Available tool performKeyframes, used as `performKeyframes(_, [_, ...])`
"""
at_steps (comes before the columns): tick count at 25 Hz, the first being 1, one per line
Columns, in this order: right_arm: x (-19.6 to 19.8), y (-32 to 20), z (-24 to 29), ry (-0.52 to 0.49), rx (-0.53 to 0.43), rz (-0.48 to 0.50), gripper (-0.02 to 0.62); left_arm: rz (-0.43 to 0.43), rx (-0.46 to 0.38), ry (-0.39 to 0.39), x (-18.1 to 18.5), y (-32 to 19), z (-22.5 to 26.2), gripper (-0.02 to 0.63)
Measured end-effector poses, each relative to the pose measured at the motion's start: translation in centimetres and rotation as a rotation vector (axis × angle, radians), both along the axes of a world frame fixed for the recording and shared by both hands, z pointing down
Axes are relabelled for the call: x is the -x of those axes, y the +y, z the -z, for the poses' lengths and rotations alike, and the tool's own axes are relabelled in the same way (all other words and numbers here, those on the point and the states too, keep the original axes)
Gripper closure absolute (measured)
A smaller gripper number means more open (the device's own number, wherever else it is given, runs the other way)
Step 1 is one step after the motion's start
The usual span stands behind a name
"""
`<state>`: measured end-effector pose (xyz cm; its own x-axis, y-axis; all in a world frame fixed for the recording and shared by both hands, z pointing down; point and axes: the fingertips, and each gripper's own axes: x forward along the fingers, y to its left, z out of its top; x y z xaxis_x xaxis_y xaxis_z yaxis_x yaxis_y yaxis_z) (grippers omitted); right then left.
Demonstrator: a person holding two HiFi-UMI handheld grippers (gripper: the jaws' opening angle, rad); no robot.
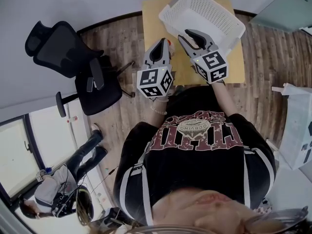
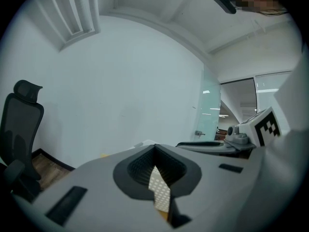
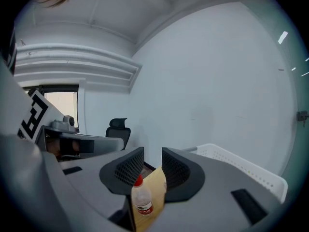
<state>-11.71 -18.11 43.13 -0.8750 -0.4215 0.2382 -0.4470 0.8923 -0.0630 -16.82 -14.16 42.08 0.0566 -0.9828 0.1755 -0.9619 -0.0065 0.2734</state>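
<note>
noted left gripper jaws together, empty; right gripper jaws apart, empty, near clear red-capped plastic bottle, beside white perforated plastic basket.

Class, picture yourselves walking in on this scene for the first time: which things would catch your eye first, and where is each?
A white perforated basket stands on the small wooden table at the head view's top. Before it hang the left gripper and right gripper, each bearing a black-and-white marker cube; a small red-capped bottle is seen through the right gripper's parted jaws. A black office chair stands at the left.
</note>
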Motion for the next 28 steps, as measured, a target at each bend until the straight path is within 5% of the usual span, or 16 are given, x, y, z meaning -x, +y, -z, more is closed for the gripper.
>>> performKeyframes(28, [-10.9,-2.7,2.0,-0.048,-0.013,-0.295,0.552,-0.290,-0.012,-0.069,-10.3,-4.1,1.2,0.565])
